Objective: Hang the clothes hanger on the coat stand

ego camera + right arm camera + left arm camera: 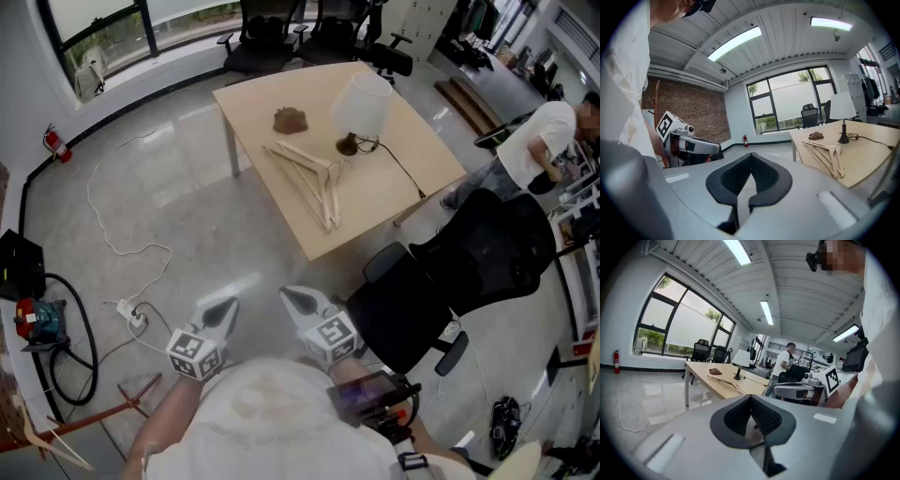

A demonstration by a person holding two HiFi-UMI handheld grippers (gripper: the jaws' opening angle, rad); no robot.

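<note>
I am holding both claws low and side by side, well back from the table [417, 178]. The left gripper [223, 306] is pressing its jaws together with nothing in them, and the right gripper [296, 296] is doing the same. The two are sitting near each other but not touching.

The clothes hanger [314, 178] is lying flat on the table, in the middle part of the top, with its long wooden arms pointing toward the table's near edge and stopping just short of it. A lamp [362, 108] is standing just behind the hanger, and a small brown lump [291, 120] is sitting near the table's far left side.

Bare shiny floor is stretching between me and the table's near corner. A black chair [469, 262] is crowding the table's near right side, close beside my right claw. A white cord [117, 220] is looping over the floor left of the table. A person in a white shirt [542, 141] is bending over, off past the table's right edge.
</note>
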